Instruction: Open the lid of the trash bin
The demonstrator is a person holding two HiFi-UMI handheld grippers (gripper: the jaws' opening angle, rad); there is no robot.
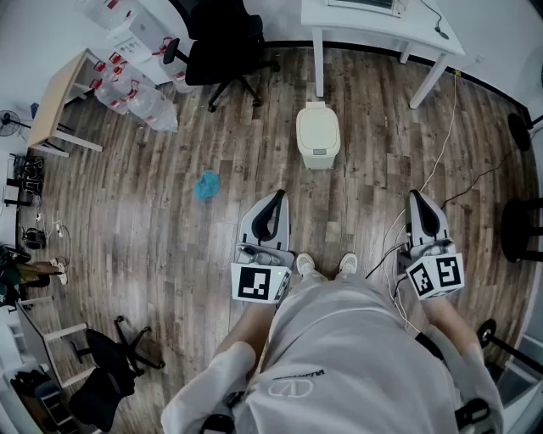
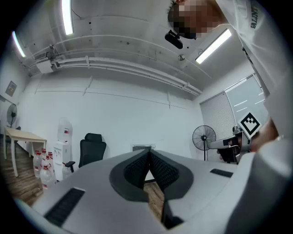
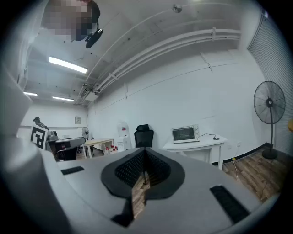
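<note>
A cream trash bin (image 1: 318,136) with its lid down stands on the wooden floor ahead of me, just in front of a white desk. My left gripper (image 1: 273,203) is held at waist height, well short of the bin and a little left of it, jaws shut with nothing between them. My right gripper (image 1: 419,203) hangs to the right of the bin, also shut and empty. In the left gripper view my left gripper (image 2: 148,155) points at a white wall. In the right gripper view my right gripper (image 3: 143,155) points level across the room. The bin is hidden in both gripper views.
A white desk (image 1: 382,25) stands behind the bin, with a cable (image 1: 441,153) trailing over the floor on the right. A black office chair (image 1: 222,51) and water bottles (image 1: 136,97) sit at the back left. A blue crumpled thing (image 1: 206,184) lies on the floor.
</note>
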